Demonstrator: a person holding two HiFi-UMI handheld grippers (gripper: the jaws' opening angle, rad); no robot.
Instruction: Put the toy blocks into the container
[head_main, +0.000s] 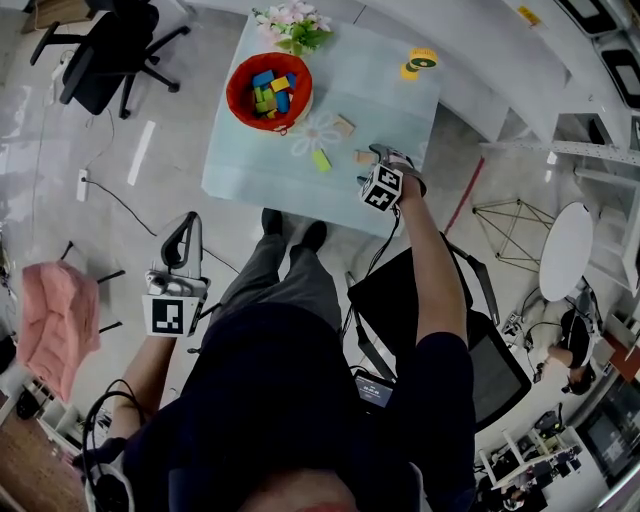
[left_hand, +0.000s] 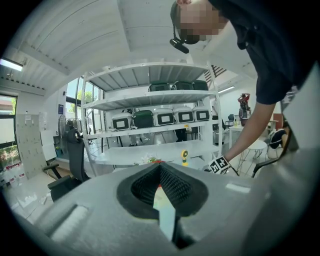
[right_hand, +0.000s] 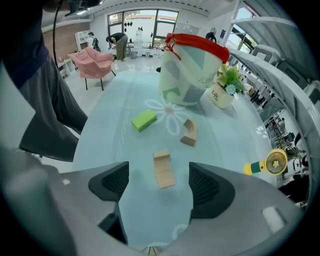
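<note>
While a heap of coloured blocks (head_main: 270, 92) already lies in the red container (head_main: 233, 88) at the far side of the table (head_main: 240, 165), too jumbled in the head view to count, three blocks are left out on the table: a green block (right_hand: 144, 120), a curved wooden block (right_hand: 189, 132) and a plain wooden block (right_hand: 164, 170). The right gripper (right_hand: 159, 192) points down over the plain wooden block, jaws spread to either side and not touching it, so that pick looks next. The left gripper (left_hand: 160, 172) hangs well away from the table, jaws pressed together on nothing.
</note>
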